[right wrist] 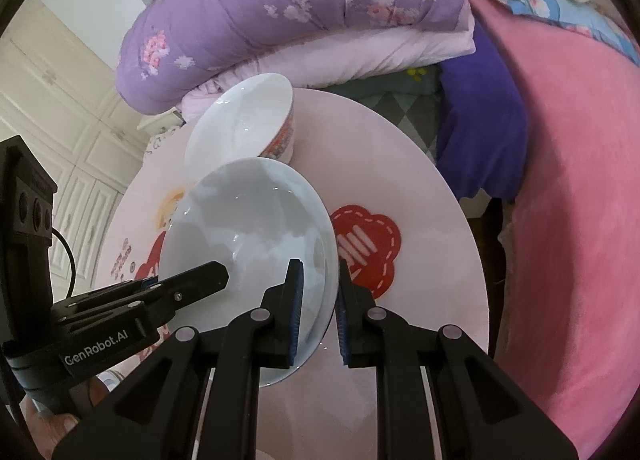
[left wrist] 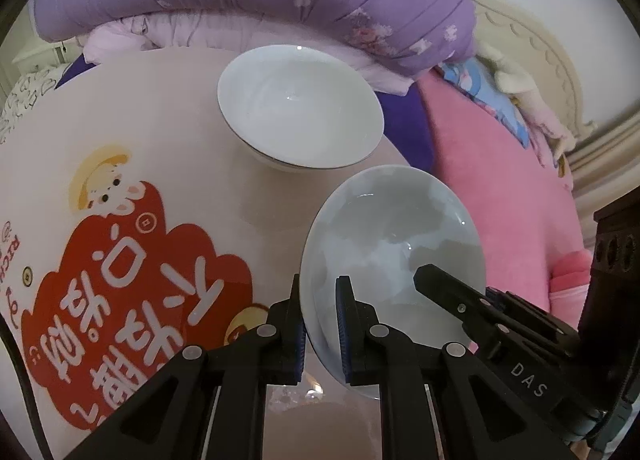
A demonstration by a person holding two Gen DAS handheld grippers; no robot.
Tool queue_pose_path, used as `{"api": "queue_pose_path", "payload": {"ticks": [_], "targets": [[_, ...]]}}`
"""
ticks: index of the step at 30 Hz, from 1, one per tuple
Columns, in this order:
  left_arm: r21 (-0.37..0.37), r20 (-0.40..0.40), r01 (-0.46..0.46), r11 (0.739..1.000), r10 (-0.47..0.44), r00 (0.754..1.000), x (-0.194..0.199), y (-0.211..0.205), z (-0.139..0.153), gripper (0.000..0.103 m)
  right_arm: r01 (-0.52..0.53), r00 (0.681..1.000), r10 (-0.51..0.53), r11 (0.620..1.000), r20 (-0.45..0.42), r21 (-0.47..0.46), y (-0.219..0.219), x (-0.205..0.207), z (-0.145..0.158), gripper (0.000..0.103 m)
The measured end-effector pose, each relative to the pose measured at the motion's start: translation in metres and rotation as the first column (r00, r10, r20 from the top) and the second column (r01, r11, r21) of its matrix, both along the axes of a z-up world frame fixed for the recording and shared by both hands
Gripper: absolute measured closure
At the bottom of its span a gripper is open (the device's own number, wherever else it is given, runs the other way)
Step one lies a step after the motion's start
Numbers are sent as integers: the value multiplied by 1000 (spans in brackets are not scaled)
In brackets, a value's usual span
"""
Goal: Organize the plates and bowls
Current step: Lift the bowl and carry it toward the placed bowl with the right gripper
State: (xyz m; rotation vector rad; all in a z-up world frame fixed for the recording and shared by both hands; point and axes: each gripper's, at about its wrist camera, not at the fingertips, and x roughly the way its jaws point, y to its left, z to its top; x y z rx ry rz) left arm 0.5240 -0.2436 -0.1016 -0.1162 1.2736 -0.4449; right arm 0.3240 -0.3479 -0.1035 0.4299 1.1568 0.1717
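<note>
Over tabletop (right wrist: 420, 188), both tools clamp pale bowl's (left wrist: 384, 244) rim, L tool (left wrist: 320, 324) at 9 o'clock, R tool (right wrist: 318, 304) at 3, probably for a level lift.

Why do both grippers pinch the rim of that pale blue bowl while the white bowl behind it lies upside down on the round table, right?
Not quite: the white bowl stands upright, open side up, as the left wrist view shows. Both the left gripper and right gripper do pinch the pale blue bowl.

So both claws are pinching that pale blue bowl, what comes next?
Probably lift it and carry it over the white bowl to nest it: both the left gripper and right gripper clamp opposite rims of the pale blue bowl, tilted above the table.
</note>
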Motion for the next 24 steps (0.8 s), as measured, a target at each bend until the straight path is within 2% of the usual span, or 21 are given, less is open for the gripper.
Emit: {"api": "queue_pose_path", "payload": {"ticks": [8,15,24], "targets": [[-42,19,12,999,-11,1000,-34,22,29,94,-16,999,16,1000,43,-9,8,-25,29,88],[-99,19,30,995,-28,999,-80,50,57,92,-36,995,40,998,91,-42,20,-64,60,88],[-107,52,40,993,-35,998,-140,78,91,89,-72,990,77,996,115,-44,37,-108,82,88]]}}
